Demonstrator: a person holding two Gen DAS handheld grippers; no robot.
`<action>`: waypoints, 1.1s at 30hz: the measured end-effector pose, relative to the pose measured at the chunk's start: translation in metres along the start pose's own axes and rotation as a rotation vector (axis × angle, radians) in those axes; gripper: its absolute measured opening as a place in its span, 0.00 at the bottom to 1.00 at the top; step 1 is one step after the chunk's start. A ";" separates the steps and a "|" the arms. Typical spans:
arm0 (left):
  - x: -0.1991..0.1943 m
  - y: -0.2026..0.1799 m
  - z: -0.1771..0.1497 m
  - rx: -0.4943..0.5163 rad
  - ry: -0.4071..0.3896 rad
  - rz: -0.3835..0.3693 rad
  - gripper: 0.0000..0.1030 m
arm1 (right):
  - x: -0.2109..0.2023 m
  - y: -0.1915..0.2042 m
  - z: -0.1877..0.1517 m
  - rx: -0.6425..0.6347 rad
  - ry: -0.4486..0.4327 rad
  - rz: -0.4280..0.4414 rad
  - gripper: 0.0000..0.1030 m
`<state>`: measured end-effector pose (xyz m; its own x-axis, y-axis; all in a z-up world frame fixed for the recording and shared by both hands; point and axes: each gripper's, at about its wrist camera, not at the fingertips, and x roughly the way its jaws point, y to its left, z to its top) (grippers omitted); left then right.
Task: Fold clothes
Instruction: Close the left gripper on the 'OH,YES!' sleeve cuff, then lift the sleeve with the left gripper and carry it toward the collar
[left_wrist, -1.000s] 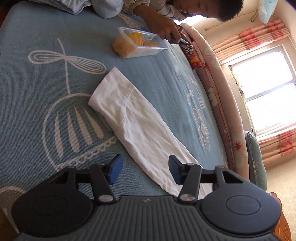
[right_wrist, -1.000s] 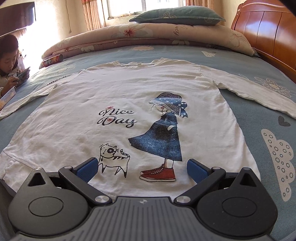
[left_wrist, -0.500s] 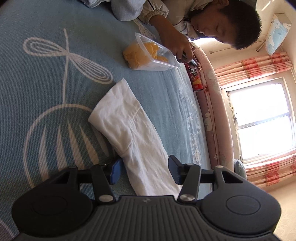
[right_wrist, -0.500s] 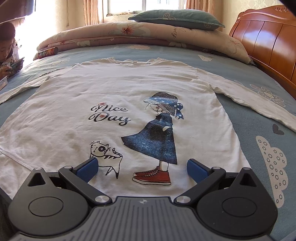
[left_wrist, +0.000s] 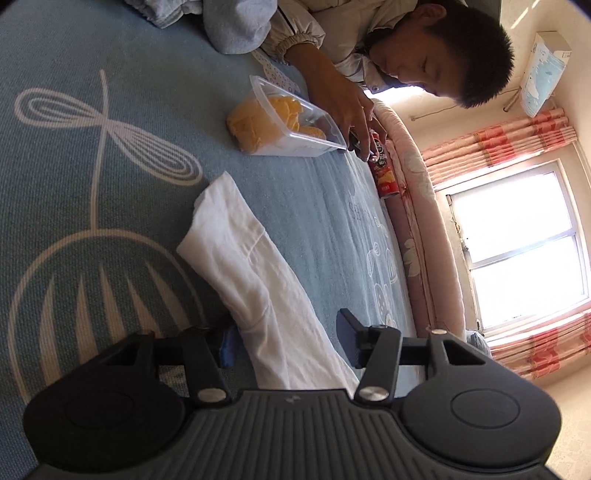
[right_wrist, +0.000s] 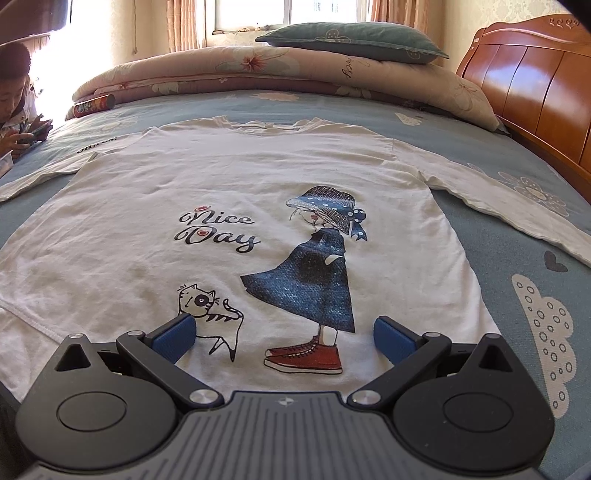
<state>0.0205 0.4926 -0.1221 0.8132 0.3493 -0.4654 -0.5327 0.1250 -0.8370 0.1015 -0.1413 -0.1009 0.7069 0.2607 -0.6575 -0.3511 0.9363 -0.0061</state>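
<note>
1. Bedroom, daylight through the window; we are working on a bed (right_wrist: 546, 173) with a blue patterned cover, wooden headboard (right_wrist: 524, 81) on the right.
2. We are finding the white long-sleeved shirt (right_wrist: 155, 206) lying flat, print up, both sleeves stretched sideways.
3. We are holding the right tool (right_wrist: 284, 332) spread wide over the hem, gripping nothing.
4. We are bringing the left tool (left_wrist: 286, 339) round the left sleeve (left_wrist: 255, 273): jaws spread, one pad hidden against the sleeve's edge, the other apart from the cloth. Not yet pinched.
5. Judgement: step in hand is grasping the sleeve to fold it across the body.
6. For a good grip we are advising: take both layers near the cuff, close fully before lifting, and carry the sleeve low so that the shoulder does not drag.
7. We are noting a boy (left_wrist: 436, 59), a clear box of crisps (left_wrist: 284, 125) and a can (left_wrist: 382, 170) beyond the cuff; keep the tool away from them.
</note>
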 end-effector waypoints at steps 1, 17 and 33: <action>0.001 -0.004 -0.001 0.023 -0.003 0.016 0.50 | 0.000 0.000 0.000 0.001 0.001 -0.001 1.00; -0.013 -0.084 -0.021 0.371 0.005 0.266 0.08 | -0.001 -0.002 0.002 0.017 0.008 0.010 1.00; -0.026 -0.252 -0.089 0.692 0.032 0.084 0.08 | -0.011 -0.009 0.003 0.092 0.010 0.098 1.00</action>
<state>0.1544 0.3696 0.0754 0.7635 0.3578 -0.5376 -0.6124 0.6655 -0.4268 0.0993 -0.1520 -0.0913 0.6660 0.3499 -0.6588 -0.3597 0.9243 0.1274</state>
